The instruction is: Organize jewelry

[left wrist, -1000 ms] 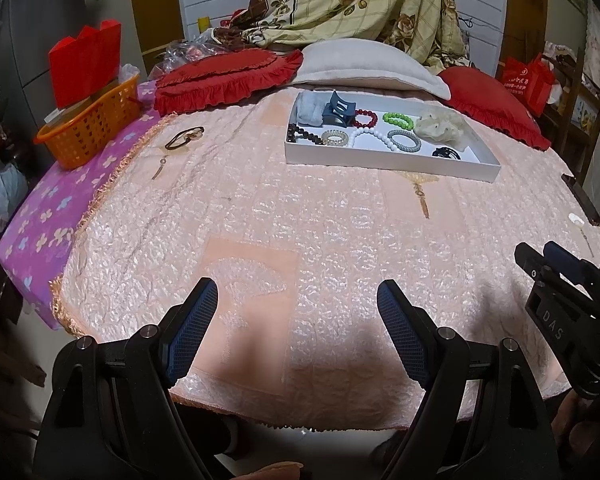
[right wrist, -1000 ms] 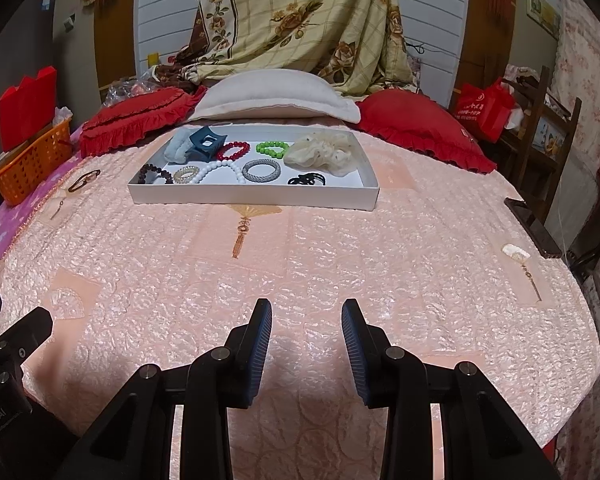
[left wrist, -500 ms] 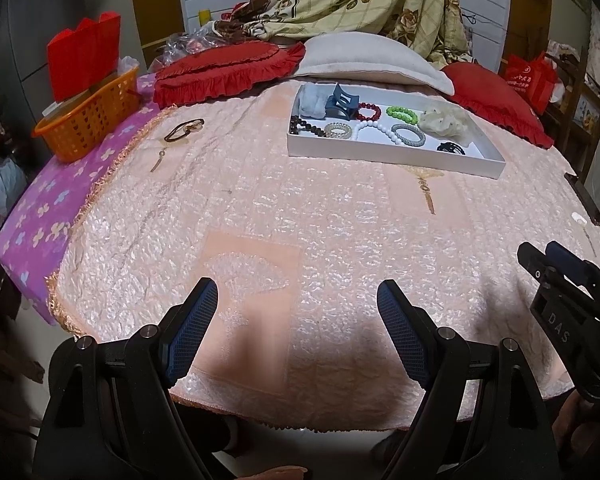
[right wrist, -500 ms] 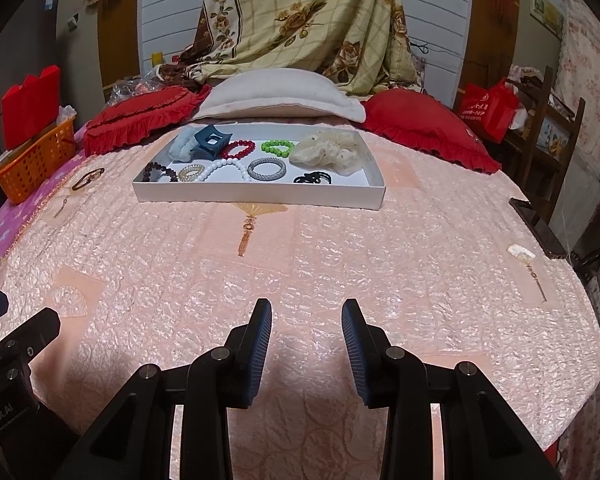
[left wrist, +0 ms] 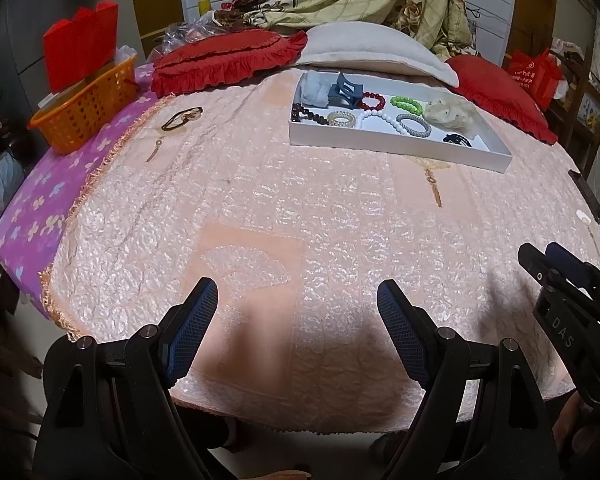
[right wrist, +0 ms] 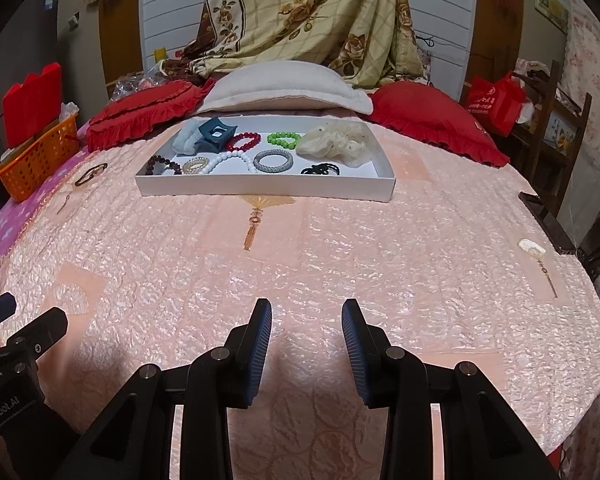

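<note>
A white tray (left wrist: 380,146) (right wrist: 260,186) lies far up the pink quilt and holds several bracelets, a blue claw clip (right wrist: 215,136), a cream scrunchie (right wrist: 336,144) and a black hair tie (right wrist: 320,169). Outside the tray, one dark loop (left wrist: 182,118) (right wrist: 91,173), a hair band or bracelet, lies on the quilt near its left edge. My left gripper (left wrist: 296,286) hovers over the near part of the quilt, wide open and empty. Beside it, my right gripper (right wrist: 307,305) has a narrower gap between its fingers, with nothing in it.
An orange basket (left wrist: 84,116) with a red box stands at the far left on a purple sheet. Red cushions (right wrist: 140,120) and a white pillow (right wrist: 284,88) line the head of the bed behind the tray. A dark flat object (right wrist: 540,212) lies at the right edge.
</note>
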### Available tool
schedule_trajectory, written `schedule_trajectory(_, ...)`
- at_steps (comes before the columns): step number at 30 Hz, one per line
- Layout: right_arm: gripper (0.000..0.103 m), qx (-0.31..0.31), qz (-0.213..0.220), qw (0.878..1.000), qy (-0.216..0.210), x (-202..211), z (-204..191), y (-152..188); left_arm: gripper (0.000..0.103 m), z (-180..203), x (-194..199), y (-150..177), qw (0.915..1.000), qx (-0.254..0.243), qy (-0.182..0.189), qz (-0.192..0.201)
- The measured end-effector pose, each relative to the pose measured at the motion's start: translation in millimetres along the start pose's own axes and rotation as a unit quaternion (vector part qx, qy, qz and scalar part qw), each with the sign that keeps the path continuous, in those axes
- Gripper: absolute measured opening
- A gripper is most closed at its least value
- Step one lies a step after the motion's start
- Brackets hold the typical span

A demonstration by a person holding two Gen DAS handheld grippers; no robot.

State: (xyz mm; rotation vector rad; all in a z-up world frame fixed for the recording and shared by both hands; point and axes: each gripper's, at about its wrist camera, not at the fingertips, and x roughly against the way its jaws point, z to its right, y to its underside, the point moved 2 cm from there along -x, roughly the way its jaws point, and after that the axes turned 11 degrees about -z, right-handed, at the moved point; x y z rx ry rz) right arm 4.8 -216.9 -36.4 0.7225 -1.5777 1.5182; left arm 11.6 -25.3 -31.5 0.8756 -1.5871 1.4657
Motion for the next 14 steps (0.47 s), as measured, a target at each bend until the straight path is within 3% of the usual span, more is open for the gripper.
schedule_trajectory(14, 0.035, 0.004, -0.003, 1.0, -0.005, -1.0, -2.7, 1.3, 0.082, 1.1, -3.5, 0.0, 1.0, -0.002, -0.003, -0.002)
